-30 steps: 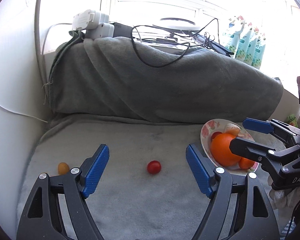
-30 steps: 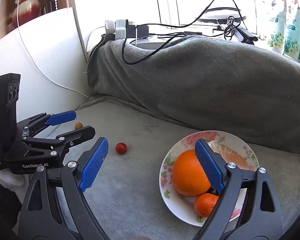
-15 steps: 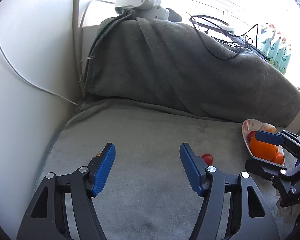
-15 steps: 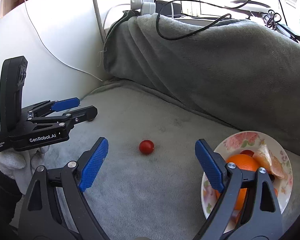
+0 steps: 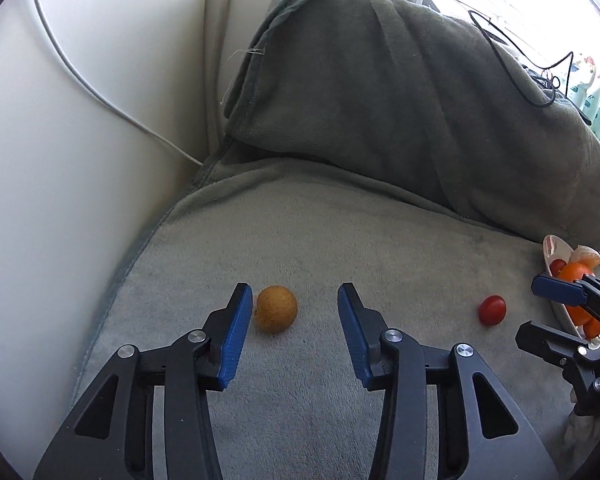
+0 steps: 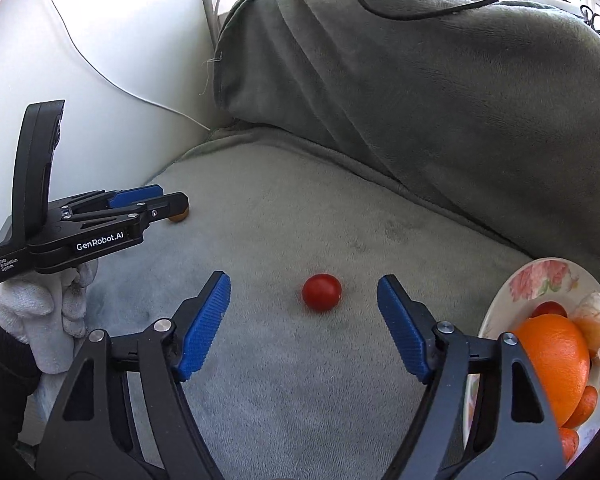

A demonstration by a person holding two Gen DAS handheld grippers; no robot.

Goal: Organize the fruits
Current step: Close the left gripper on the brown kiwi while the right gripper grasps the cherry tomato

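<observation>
On the grey blanket [image 6: 340,216], a round red cherry tomato [image 6: 321,292] lies left of the floral plate [image 6: 540,280] holding oranges, a tan-orange small fruit [image 5: 276,309] farther left.

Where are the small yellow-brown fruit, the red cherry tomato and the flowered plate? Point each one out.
small yellow-brown fruit [image 5: 276,309], left wrist view, centre of its rounded face.
red cherry tomato [image 6: 321,292], right wrist view, middle of its skin.
flowered plate [image 6: 540,276], right wrist view, bare rim with the pink flower print.

Black two-finger grippers [image 6: 303,322], blue ribbed pads [image 6: 204,322] (white "GenRobot.AI" lettering), white glove [image 6: 46,320]
</observation>
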